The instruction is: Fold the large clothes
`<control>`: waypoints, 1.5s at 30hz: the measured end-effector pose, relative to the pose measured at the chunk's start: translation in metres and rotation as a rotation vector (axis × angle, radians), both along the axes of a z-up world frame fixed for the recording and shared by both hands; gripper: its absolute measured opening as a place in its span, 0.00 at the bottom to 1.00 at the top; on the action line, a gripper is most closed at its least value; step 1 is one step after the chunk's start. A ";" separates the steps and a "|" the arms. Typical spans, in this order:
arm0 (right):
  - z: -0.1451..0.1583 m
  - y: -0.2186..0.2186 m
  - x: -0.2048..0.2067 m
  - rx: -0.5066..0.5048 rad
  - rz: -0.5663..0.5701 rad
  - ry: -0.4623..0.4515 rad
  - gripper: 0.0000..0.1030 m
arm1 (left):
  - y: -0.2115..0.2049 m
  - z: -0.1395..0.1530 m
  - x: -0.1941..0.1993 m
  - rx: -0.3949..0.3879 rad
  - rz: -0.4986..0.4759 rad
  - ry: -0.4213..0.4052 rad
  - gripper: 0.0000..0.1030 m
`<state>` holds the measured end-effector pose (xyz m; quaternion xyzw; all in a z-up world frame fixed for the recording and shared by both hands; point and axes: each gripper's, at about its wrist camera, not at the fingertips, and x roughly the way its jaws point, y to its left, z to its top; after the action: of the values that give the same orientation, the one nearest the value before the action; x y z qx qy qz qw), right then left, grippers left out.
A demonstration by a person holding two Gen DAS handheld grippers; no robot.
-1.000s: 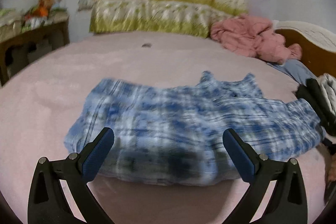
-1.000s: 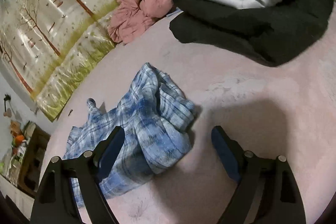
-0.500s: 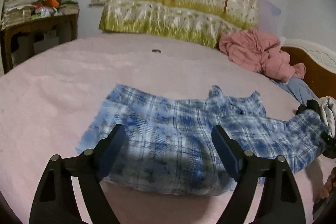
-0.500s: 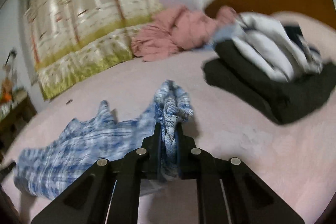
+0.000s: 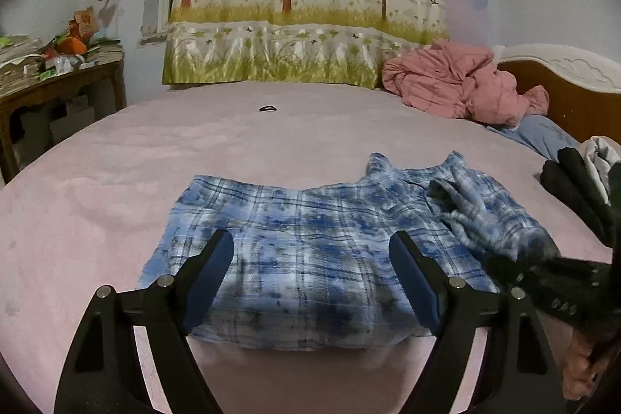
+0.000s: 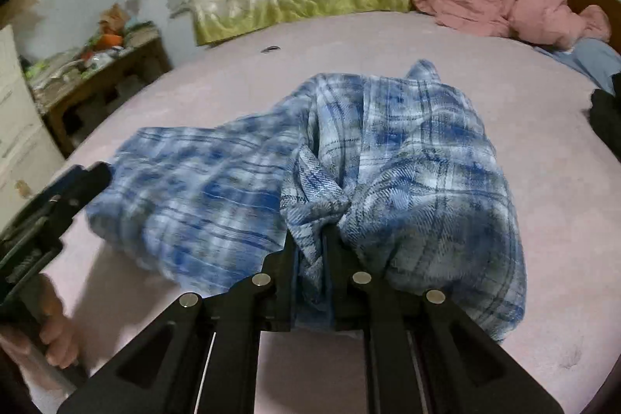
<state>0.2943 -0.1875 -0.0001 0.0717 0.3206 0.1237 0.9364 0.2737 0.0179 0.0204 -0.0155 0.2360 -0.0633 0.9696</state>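
A blue and white plaid shirt [image 5: 310, 243] lies spread on the pink bed. My left gripper [image 5: 310, 282] is open and empty, hovering over the shirt's near hem. My right gripper [image 6: 310, 243] is shut on a bunched sleeve end of the shirt [image 6: 388, 161] and holds it folded over the shirt's body. In the left wrist view the right gripper [image 5: 504, 270] comes in from the right edge. In the right wrist view the left gripper [image 6: 83, 177] shows at the left.
A pink garment [image 5: 458, 84] lies crumpled at the far right by the wooden headboard [image 5: 562, 84]. Dark and white clothes [image 5: 582, 177] are stacked at the right. A cluttered wooden table [image 5: 50, 80] stands left of the bed. A small dark object [image 5: 268, 108] lies on the bedspread.
My right gripper closed on the shirt's sleeve end and carried it leftward over the shirt's body. My left gripper stayed open and shifted slightly toward the shirt's near edge.
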 end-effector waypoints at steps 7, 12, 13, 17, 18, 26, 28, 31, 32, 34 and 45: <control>0.004 0.011 -0.021 -0.030 0.060 -0.047 0.13 | 0.011 0.016 -0.020 -0.018 0.065 -0.145 0.79; 0.006 0.002 -0.021 -0.003 0.078 -0.035 0.14 | 0.014 0.012 -0.011 -0.013 0.097 -0.102 0.87; 0.006 0.001 -0.023 -0.023 0.063 -0.046 0.14 | 0.017 0.010 -0.008 -0.025 0.118 -0.080 0.88; 0.020 -0.003 -0.040 -0.052 0.040 -0.154 0.17 | 0.030 0.012 -0.015 -0.062 0.192 -0.114 0.99; 0.023 -0.006 -0.043 -0.052 0.025 -0.180 0.20 | 0.033 0.013 -0.016 -0.062 0.213 -0.123 1.00; 0.033 -0.016 -0.045 -0.054 -0.036 -0.249 0.43 | 0.070 -0.017 0.023 -0.167 0.299 0.154 1.00; 0.036 -0.009 -0.053 -0.082 -0.003 -0.287 0.55 | 0.080 -0.024 0.028 -0.213 0.313 0.199 1.00; 0.042 -0.006 -0.067 -0.114 -0.024 -0.382 0.55 | 0.083 -0.026 0.023 -0.160 0.365 0.199 1.00; 0.044 -0.008 -0.069 -0.124 -0.062 -0.408 0.57 | 0.083 -0.028 0.020 -0.143 0.367 0.203 1.00; 0.043 -0.011 -0.065 -0.146 -0.134 -0.407 0.63 | 0.087 -0.034 0.019 -0.156 0.347 0.234 1.00; 0.015 -0.003 -0.015 -0.217 -0.063 -0.159 0.33 | 0.106 -0.055 0.034 -0.327 0.215 0.354 0.82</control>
<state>0.2795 -0.1902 0.0145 -0.0297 0.2546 0.0640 0.9645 0.3077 0.1237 -0.0349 -0.2081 0.3856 0.0065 0.8989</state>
